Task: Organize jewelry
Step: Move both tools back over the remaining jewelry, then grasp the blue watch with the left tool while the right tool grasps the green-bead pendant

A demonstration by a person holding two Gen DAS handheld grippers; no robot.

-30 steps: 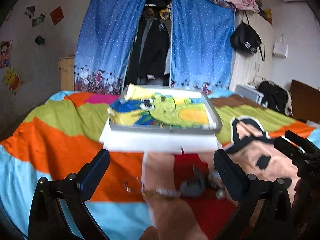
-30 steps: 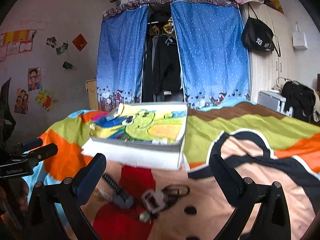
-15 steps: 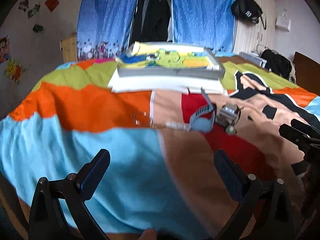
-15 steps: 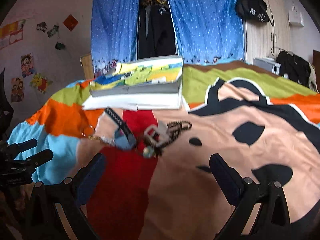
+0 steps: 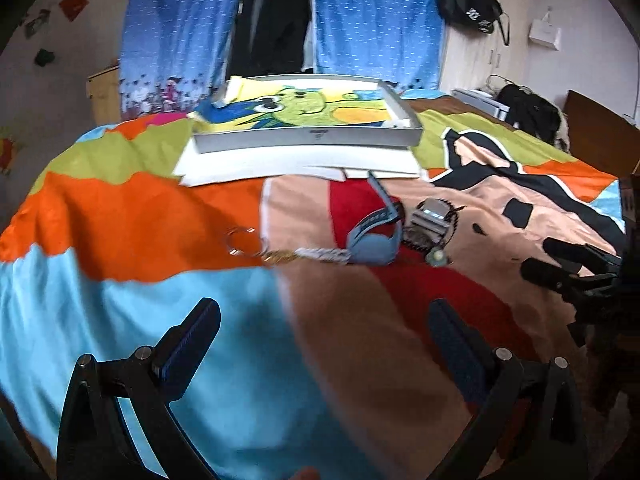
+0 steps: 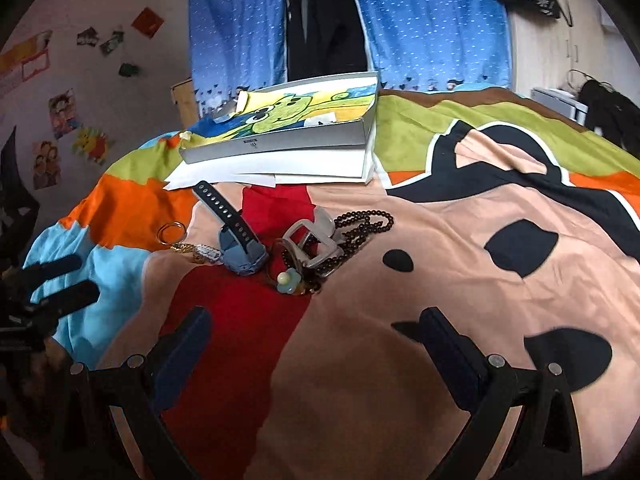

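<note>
A small heap of jewelry lies on the colourful bedspread [image 6: 460, 264]: a blue-grey watch [image 6: 240, 246] with a dark strap, a key ring with a chain [image 6: 174, 232], a clear buckle-shaped piece [image 6: 312, 238], a dark bead string [image 6: 360, 222] and a pale flower charm [image 6: 286, 280]. The left wrist view shows the same watch [image 5: 374, 236] and key ring [image 5: 242, 240]. Behind them stands a shallow grey box [image 6: 280, 146] lined with a cartoon picture. My left gripper [image 5: 320, 340] and right gripper [image 6: 316, 344] both hover open and empty, short of the heap.
White sheets [image 6: 280, 170] lie under the grey box [image 5: 308, 138]. Blue curtains [image 6: 432, 20] and dark hanging clothes stand behind the bed. A black bag [image 5: 470, 8] hangs on a wardrobe at right. The right gripper's fingers [image 5: 568, 264] show at the left view's right edge.
Both cameras have risen and tilted down toward the bedspread, so the heap of jewelry sits farther ahead of the fingers and shows more clearly. Both grippers stay open. Nothing on the bed has moved.
</note>
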